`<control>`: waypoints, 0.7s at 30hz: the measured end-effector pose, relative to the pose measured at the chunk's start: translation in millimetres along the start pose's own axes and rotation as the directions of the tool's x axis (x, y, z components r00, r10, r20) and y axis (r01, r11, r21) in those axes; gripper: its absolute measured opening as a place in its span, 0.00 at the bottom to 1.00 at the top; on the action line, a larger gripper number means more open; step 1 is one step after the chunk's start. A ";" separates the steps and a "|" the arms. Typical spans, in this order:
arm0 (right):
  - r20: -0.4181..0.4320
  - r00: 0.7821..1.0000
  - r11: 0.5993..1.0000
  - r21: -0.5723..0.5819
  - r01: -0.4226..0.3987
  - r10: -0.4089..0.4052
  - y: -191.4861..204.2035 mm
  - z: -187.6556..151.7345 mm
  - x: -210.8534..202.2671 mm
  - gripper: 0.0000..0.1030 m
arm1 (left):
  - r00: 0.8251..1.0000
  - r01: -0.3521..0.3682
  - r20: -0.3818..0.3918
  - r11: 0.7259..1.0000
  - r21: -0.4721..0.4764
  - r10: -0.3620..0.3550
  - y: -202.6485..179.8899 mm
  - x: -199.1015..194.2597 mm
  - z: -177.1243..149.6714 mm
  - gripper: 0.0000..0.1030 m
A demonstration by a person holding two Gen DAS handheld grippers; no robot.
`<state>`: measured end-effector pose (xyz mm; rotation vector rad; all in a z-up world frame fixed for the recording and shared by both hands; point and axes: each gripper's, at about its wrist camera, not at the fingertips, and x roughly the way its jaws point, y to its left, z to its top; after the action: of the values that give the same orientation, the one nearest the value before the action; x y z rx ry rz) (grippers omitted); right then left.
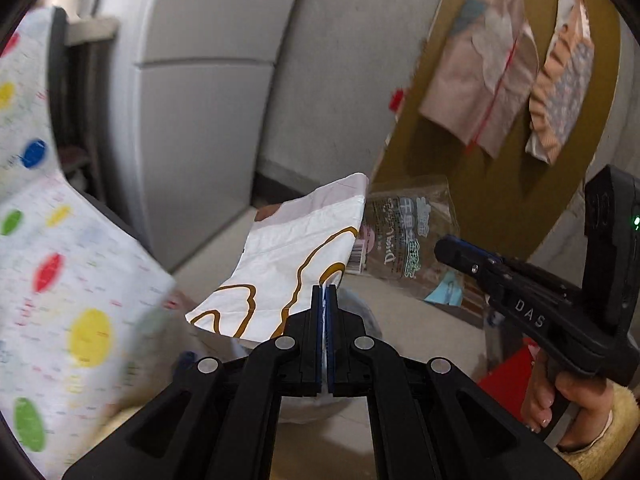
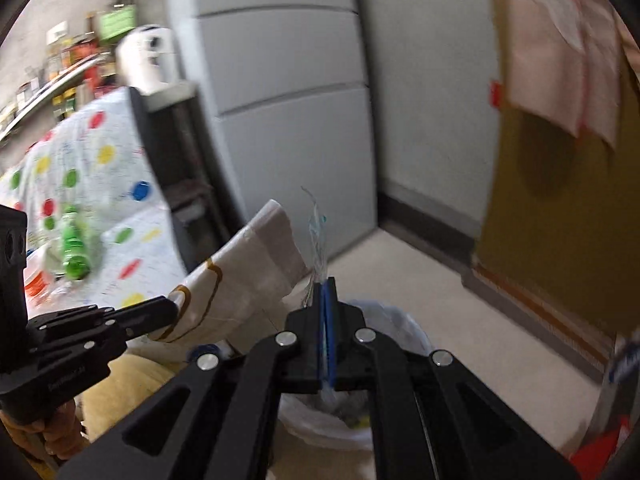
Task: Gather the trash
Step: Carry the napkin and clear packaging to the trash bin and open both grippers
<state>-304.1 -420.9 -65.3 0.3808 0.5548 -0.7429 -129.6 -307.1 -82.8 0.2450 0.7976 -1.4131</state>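
Note:
My left gripper point(image 1: 325, 290) is shut on a white wrapper with brown outlines point(image 1: 288, 256) and holds it in the air; it also shows in the right wrist view point(image 2: 240, 276), held by the left gripper point(image 2: 174, 308). My right gripper point(image 2: 326, 280) is shut on a clear plastic wrapper point(image 2: 318, 232), seen in the left wrist view point(image 1: 408, 236) as a printed transparent bag at the right gripper's tip point(image 1: 444, 248). A bin lined with a white bag point(image 2: 396, 328) sits on the floor right below both grippers.
A table with a dotted cloth point(image 2: 92, 184) stands to the left, bearing a green bottle point(image 2: 74, 248) and other litter. A grey refrigerator point(image 2: 288, 100) stands ahead. A yellow-brown door point(image 2: 560, 200) with hanging cloths is at the right. The floor point(image 2: 440, 300) is beige.

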 end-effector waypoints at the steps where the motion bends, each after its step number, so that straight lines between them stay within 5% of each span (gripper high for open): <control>1: -0.018 1.000 1.000 0.017 0.013 -0.012 -7.3 -4.9 5.1 0.02 | 1.000 0.009 -0.014 1.000 -0.002 -0.009 -1.6 7.6 -0.3 0.01; 10: -0.137 0.987 0.991 0.091 0.096 -0.083 -42.4 -24.0 45.3 0.02 | 0.994 0.044 -0.104 0.999 -0.008 -0.044 -8.4 64.6 4.6 0.02; 15: -0.168 0.983 0.989 0.110 0.093 -0.074 -47.6 -24.0 63.2 0.03 | 0.992 0.026 -0.126 0.999 -0.040 -0.031 0.6 78.0 5.3 0.16; 16: -0.171 0.982 0.989 0.111 0.095 -0.075 -47.9 -24.5 65.7 0.05 | 0.992 0.023 -0.124 0.999 -0.044 -0.029 1.7 78.5 5.1 0.20; 18: -0.184 0.981 0.990 0.112 0.090 -0.069 -48.4 -25.6 70.9 0.32 | 0.994 0.015 -0.109 0.998 -0.053 -0.020 5.8 75.6 6.0 0.35; 21: -0.179 0.981 0.990 0.110 0.091 -0.070 -46.5 -24.2 73.3 0.34 | 0.996 -0.015 -0.093 0.998 -0.067 0.009 14.3 66.9 7.1 0.35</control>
<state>-301.5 -478.9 -134.3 0.5394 0.6965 -0.8276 -116.8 -361.1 -123.6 0.2637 0.9169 -1.3686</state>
